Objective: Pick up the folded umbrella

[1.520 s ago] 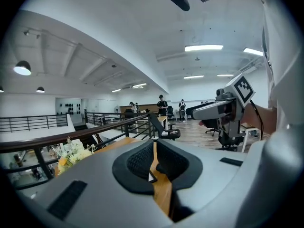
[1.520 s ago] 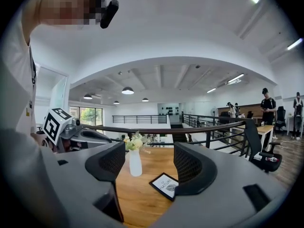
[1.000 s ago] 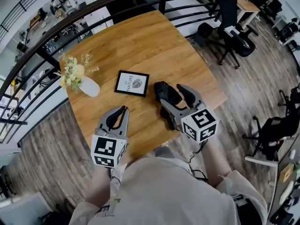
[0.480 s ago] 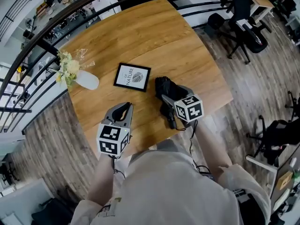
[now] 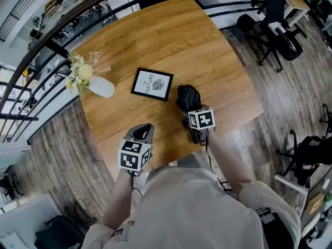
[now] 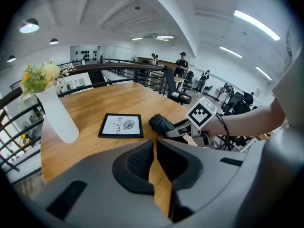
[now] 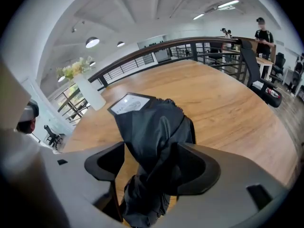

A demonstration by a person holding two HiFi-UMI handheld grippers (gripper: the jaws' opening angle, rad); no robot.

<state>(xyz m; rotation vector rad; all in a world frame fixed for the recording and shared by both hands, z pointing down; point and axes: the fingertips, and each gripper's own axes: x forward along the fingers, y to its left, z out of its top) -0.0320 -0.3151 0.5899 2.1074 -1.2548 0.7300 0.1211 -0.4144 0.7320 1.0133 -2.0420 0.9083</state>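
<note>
The folded umbrella [image 5: 187, 97] is a black bundle lying on the round wooden table [image 5: 171, 35], just right of a framed picture. My right gripper [image 5: 191, 111] sits over its near end. In the right gripper view the black fabric [image 7: 154, 127] fills the gap and both jaws press its sides, so the right gripper [image 7: 151, 148] is shut on it. The umbrella still rests on the wood. My left gripper [image 5: 146, 132] hovers near the table's front edge, left of the umbrella, shut and empty [image 6: 154, 148]. The left gripper view shows the umbrella [image 6: 161, 124] from the side.
A black-framed picture [image 5: 151, 84] lies flat beside the umbrella. A white vase with flowers [image 5: 98, 86] stands at the table's left edge. A dark railing [image 5: 62, 19] curves behind the table. An office chair [image 5: 280, 30] stands on the floor at the right.
My right gripper has moved forward over the umbrella's near end. Its jaws went from wide open to closed against the fabric. The left gripper stayed shut near the front edge.
</note>
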